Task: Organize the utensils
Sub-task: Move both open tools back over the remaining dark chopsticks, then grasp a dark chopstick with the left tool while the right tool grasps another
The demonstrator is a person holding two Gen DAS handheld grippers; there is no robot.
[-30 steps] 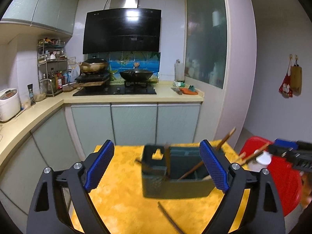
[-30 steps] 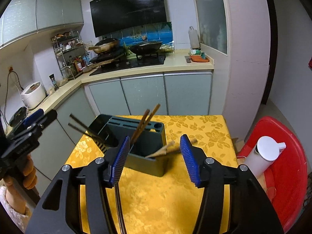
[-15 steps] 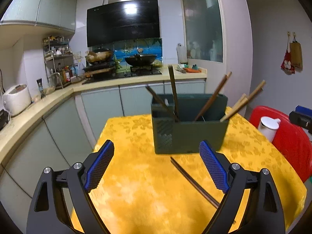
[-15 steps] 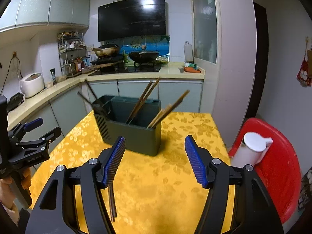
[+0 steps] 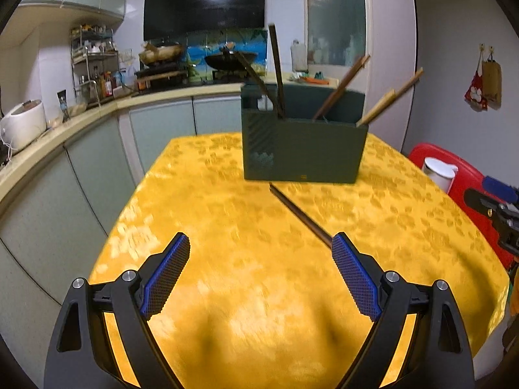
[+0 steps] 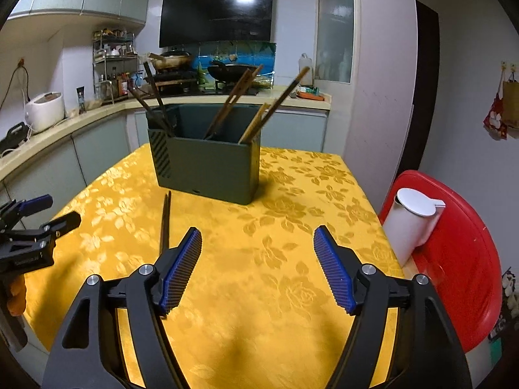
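A dark green utensil holder stands on the yellow floral tablecloth, with several chopsticks leaning out of its compartments. A pair of dark chopsticks lies flat on the cloth in front of the holder. My left gripper hovers open over the near cloth, its right finger close to the chopsticks' near end. My right gripper has its jaws opening with nothing between them, and the lying chopsticks pass just left of its left finger. Each gripper shows at the edge of the other's view.
A white lidded jug sits on a red chair right of the table. Kitchen counters with a rice cooker and a stove with pans line the back and left.
Both grippers have sunk towards the table and drawn back from the holder, which now sits higher and farther in view. The right gripper's jaws have spread wider. The lying chopsticks have not moved.
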